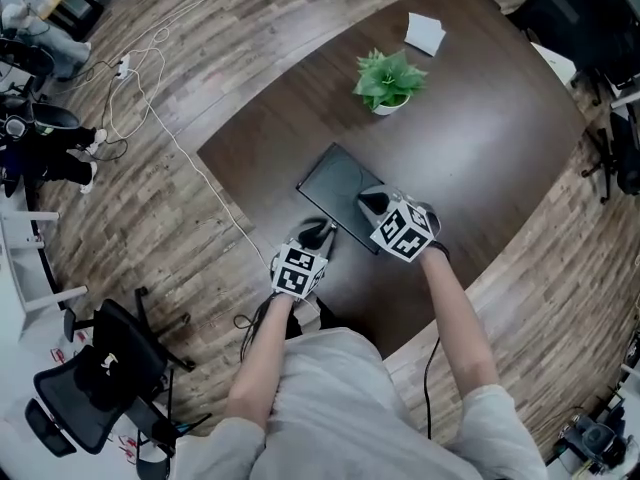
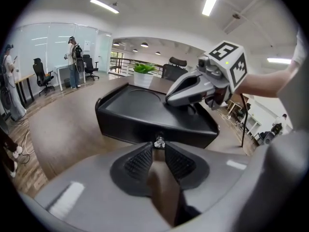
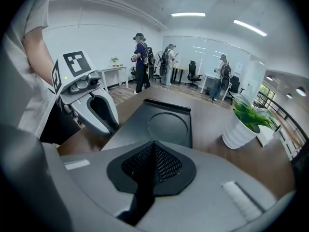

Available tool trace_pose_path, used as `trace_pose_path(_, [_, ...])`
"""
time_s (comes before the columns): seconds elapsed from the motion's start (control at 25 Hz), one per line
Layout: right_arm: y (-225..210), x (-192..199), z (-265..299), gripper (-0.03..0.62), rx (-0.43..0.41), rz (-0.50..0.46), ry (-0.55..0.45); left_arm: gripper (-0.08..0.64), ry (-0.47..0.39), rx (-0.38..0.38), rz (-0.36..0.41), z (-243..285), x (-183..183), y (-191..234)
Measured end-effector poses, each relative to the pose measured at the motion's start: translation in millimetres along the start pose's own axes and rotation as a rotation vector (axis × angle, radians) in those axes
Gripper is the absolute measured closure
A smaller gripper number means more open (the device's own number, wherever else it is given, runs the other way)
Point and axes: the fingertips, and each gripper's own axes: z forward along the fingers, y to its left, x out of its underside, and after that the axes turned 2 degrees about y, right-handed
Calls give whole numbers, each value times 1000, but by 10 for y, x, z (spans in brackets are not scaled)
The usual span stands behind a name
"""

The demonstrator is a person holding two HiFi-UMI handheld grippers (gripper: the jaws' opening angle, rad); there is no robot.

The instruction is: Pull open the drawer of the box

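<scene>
Box lies on table, drawer apparently not yet out. Left gripper at box front, jaws pinched on small drawer knob, ready to pull. Right gripper, jaws together and empty, rests on box top, probably to stop it sliding.

No words, numbers or brand names can be read anywhere. The left gripper and the right gripper each carry black-and-white square marker patterns, coded blocks with no letters or digits in them.
</scene>
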Motion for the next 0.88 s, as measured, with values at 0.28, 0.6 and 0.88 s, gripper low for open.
trace_pose_path(0.28, [-3,1,6,594,3,-4,-3,419,30,-6,38,149,4,-49])
trace_pose_path(0.6, [-5,-2,14,594,14,9,-6,422,39,-28,57,198,-55,-77])
trace_pose_path(0.88, [-13,3,16,594,28,21,-7,428,30,-37,91,220,-66,-75])
